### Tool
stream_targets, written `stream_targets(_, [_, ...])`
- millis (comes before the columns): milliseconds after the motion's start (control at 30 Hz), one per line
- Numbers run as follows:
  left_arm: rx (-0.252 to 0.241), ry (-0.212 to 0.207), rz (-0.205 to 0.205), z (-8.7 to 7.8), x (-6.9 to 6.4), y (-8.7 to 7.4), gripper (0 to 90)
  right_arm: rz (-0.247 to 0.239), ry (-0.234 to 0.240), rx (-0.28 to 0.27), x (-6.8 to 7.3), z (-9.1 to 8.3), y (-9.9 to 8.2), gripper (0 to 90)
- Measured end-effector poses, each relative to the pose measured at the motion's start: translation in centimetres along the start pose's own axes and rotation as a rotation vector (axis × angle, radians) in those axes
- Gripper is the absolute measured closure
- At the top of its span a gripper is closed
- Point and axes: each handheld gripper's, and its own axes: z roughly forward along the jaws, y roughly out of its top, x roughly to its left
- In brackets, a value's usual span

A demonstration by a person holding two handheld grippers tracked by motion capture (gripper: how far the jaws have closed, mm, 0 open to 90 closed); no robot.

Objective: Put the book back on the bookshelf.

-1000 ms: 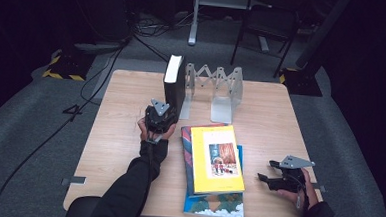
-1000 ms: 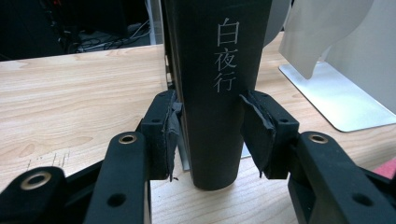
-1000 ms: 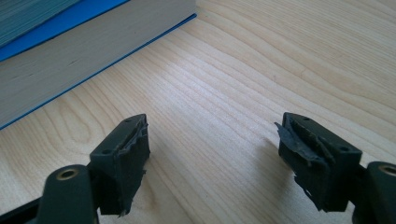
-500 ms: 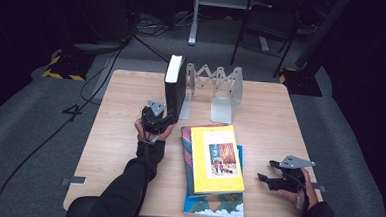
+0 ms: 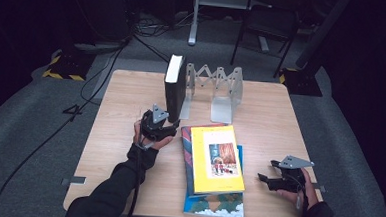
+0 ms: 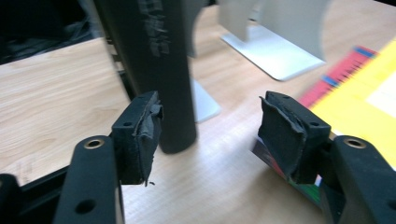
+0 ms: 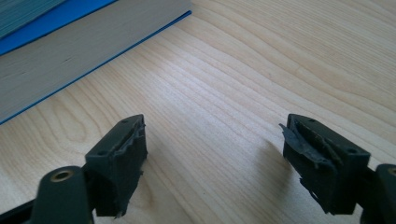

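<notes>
Toward the desk's (image 5: 119,134) far edge, left of centre, the black book (image 5: 174,87) stands upright against the metal rack's (image 5: 217,87) left end. Just in front of it, the left gripper (image 5: 164,123) has just been opening its jaws; in the left gripper view the spine (image 6: 161,70) stands beside the left pad (image 6: 140,135), clear of the right pad, unclamped. Near the front right corner, the right gripper (image 5: 267,180) rests with jaws wide and empty, beside the stacked books (image 5: 213,164).
</notes>
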Motion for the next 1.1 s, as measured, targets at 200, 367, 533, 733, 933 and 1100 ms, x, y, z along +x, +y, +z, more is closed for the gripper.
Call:
stream_targets(200, [0.048, -0.063, 0.086, -1.1, -0.4, -0.6, 34.8, -0.016, -0.006, 0.006, 0.2, -0.1, 0.1, 23.0])
stream_targets(367, [0.082, -0.092, 0.144, -1.8, -0.7, -1.3, 33.6, -0.023, -0.011, 0.002, 0.2, -0.1, 0.1, 21.9])
stream_targets(533, [0.123, -0.151, 0.200, -2.3, -1.1, -2.2, 32.9, -0.021, -0.008, -0.003, 0.2, 0.0, 0.0, 22.2])
stream_targets(733, [0.173, -0.226, 0.313, -2.9, -1.8, -3.6, 32.7, -0.020, -0.006, 0.000, 0.2, -0.1, 0.0, 22.9])
stream_targets(933, [0.219, -0.294, 0.352, -3.5, -2.2, -5.0, 32.2, -0.027, 0.006, 0.020, 0.5, -0.2, 0.3, 23.2])
stream_targets(1100, [0.250, -0.329, 0.367, -4.0, -2.5, -5.9, 32.1, -0.040, 0.024, 0.006, 1.0, -0.5, 0.8, 23.5])
